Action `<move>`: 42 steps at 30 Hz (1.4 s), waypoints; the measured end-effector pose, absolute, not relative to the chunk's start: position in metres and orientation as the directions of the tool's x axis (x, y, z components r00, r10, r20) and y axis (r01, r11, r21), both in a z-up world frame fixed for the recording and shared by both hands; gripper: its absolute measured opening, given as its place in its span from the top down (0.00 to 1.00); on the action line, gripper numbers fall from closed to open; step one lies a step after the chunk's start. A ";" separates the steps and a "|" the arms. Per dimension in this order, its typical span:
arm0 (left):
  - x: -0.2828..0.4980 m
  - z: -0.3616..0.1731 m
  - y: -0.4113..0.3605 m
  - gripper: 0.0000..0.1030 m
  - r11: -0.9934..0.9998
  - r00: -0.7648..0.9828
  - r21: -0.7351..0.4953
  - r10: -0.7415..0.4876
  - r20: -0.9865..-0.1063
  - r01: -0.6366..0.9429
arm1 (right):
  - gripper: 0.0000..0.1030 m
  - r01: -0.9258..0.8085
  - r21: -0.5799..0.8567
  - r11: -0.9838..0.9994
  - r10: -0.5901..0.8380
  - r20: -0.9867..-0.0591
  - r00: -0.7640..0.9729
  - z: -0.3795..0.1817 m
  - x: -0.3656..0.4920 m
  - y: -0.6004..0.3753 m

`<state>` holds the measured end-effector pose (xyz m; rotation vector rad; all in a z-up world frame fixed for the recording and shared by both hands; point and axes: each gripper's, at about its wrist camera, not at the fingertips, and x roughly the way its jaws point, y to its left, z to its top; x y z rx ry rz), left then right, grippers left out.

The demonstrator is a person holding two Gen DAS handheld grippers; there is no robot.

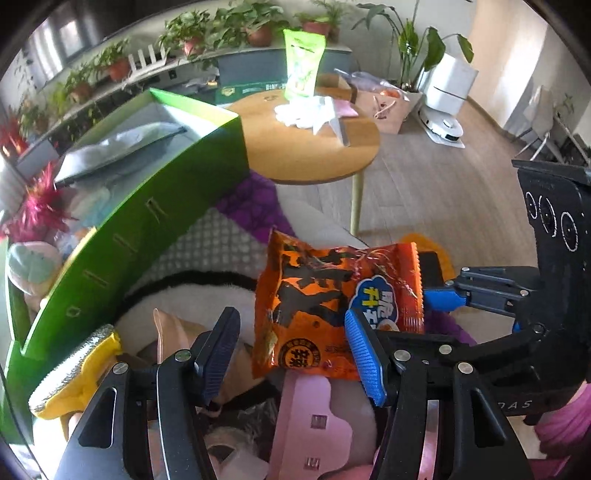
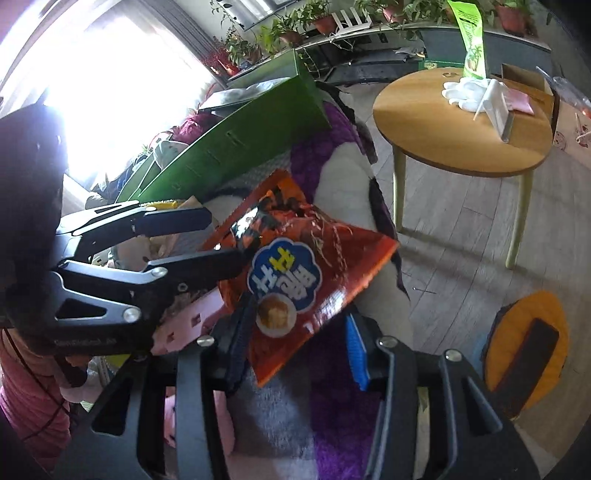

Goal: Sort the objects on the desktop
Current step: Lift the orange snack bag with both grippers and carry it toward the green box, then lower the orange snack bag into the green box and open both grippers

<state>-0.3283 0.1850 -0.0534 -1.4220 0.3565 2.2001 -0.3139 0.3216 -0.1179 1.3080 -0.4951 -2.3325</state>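
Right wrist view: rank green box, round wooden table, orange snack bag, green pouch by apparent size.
1. green box and round wooden table: too alike to rank
2. orange snack bag, nearest camera
3. green pouch

A round wooden side table on pale legs (image 2: 458, 140) stands on grey-brown plank flooring (image 2: 454, 236). Behind it a long grey shelf of potted green plants (image 1: 207, 33) lines the wall. Left of the table, a bright window (image 2: 122, 74) floods in daylight. A white robot-vacuum dock (image 1: 448, 96) sits to its right.
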 end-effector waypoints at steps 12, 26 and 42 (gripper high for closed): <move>-0.334 -0.062 0.184 0.54 -0.827 -0.272 -0.103 0.296 -0.916 -0.552 | 0.65 0.257 0.471 -0.844 -0.534 -0.685 -0.496 -0.118 -0.325 0.320; -0.326 -0.004 0.178 0.57 -0.855 -0.462 -0.016 0.295 -0.836 -0.518 | 0.71 0.368 0.406 -0.837 -0.548 -0.600 -0.583 -0.068 -0.324 0.317; -0.384 0.067 0.136 0.57 -0.921 -0.629 0.070 0.204 -0.750 -0.382 | 0.71 0.550 0.276 -0.788 -0.612 -0.454 -0.648 0.014 -0.387 0.288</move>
